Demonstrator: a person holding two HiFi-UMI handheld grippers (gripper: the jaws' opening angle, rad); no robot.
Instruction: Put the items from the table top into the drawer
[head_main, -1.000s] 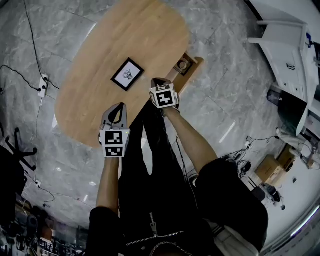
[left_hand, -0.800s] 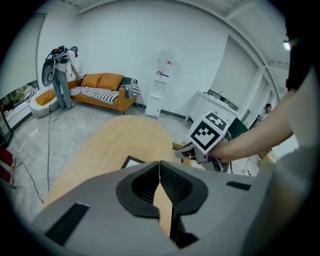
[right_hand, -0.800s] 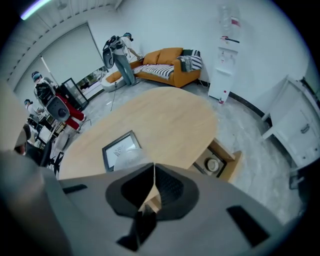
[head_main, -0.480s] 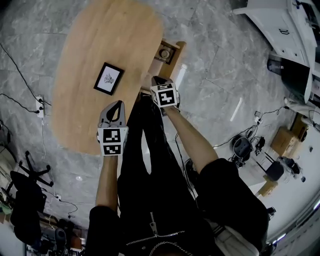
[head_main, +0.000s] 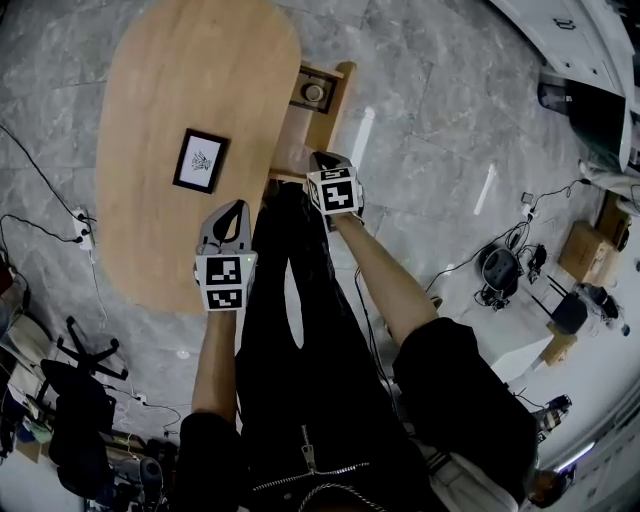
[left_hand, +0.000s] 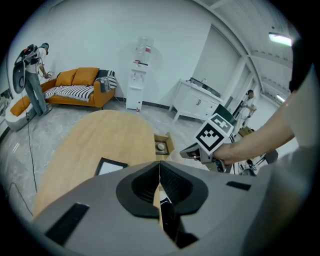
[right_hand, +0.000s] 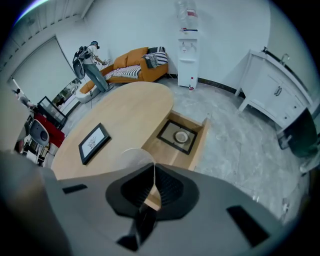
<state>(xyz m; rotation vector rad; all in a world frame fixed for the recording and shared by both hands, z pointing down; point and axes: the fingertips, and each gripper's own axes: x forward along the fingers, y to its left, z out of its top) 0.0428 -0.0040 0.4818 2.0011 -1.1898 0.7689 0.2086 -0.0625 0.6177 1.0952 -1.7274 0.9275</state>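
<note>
A black picture frame (head_main: 200, 160) lies flat on the oval wooden table (head_main: 200, 80). The drawer (head_main: 340, 90) stands pulled out at the table's right side; a dark tray with a small round item (right_hand: 181, 136) lies in it. My right gripper (head_main: 322, 160) hovers just before the drawer's near end, shut on a thin clear round piece (right_hand: 134, 156) that sticks out past its jaws. My left gripper (head_main: 232, 212) hangs over the table's near edge, shut with nothing in it (left_hand: 159, 175). The frame (left_hand: 110, 165) shows just beyond its jaws.
Grey marble floor surrounds the table. An orange sofa (left_hand: 80, 82) and a water dispenser (left_hand: 137, 75) stand by the far wall, with white cabinets (right_hand: 277, 95) to the right. Cables and a power strip (head_main: 82, 228) lie on the floor at left, near an office chair (head_main: 85, 365).
Table, frame and drawer have slid left and upward in the head view. Both grippers stay shut. The drawer now lies straight ahead of the right gripper, not off to its right.
</note>
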